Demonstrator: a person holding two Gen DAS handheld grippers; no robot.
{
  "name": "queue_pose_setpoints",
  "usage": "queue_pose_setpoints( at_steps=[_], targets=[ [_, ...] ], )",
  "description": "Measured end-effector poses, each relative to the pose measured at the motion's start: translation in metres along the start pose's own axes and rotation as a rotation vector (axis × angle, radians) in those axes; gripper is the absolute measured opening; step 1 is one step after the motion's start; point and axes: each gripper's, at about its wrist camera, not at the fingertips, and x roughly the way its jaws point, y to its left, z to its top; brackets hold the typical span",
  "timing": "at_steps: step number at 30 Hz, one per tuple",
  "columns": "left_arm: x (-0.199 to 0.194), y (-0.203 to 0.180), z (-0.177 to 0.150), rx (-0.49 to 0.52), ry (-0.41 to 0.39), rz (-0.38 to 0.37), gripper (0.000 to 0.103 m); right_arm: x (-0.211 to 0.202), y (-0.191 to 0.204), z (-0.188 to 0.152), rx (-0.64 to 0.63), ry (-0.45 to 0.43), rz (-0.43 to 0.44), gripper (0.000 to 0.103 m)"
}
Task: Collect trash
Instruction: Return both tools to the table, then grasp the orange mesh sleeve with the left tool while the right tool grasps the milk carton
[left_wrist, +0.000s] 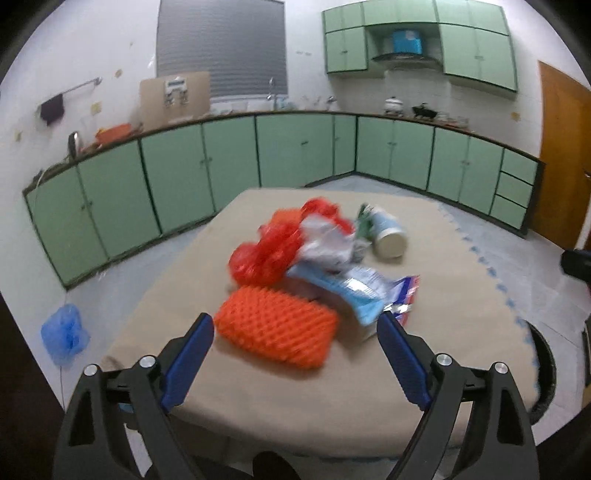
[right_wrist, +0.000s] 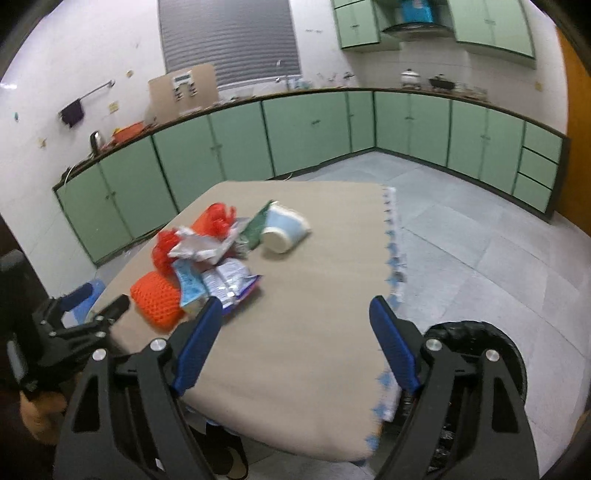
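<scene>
A heap of trash lies on the beige-covered table (left_wrist: 436, 369): an orange foam net (left_wrist: 277, 334), a red mesh bag (left_wrist: 269, 254), crumpled white paper (left_wrist: 325, 243), blue and white wrappers (left_wrist: 354, 291) and a tipped paper cup (left_wrist: 388, 234). My left gripper (left_wrist: 295, 328) is open and empty, just short of the orange net. My right gripper (right_wrist: 295, 314) is open and empty above the table's near right part, with the wrappers (right_wrist: 225, 282), orange net (right_wrist: 159, 295) and cup (right_wrist: 284, 230) ahead to its left. The left gripper's body (right_wrist: 74, 325) shows at the right wrist view's left edge.
A black-lined bin (right_wrist: 480, 347) stands on the floor at the table's near right corner; its rim also shows in the left wrist view (left_wrist: 546, 369). A blue plastic bag (left_wrist: 64, 334) lies on the floor left of the table. Green cabinets (left_wrist: 295, 147) line the far walls.
</scene>
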Motion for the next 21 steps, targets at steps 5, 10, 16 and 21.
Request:
queue_pose_setpoints(
  at_steps=[5,10,16,21],
  targets=[
    [0.033,0.008,-0.01,-0.013,0.046,-0.004,0.082,0.023,0.02,0.005,-0.033,0.019,0.005,0.079],
    [0.058,0.005,-0.02,0.006,0.086,-0.024,0.082,0.045,0.025,0.009,-0.04,0.044,0.01,0.079],
    [0.081,0.009,-0.025,0.024,0.135,-0.023,0.035,0.063,0.032,0.011,-0.052,0.064,0.017,0.079],
    [0.059,0.02,-0.016,-0.016,0.065,-0.051,0.016,0.076,0.046,0.003,-0.087,0.095,0.058,0.079]
  ],
)
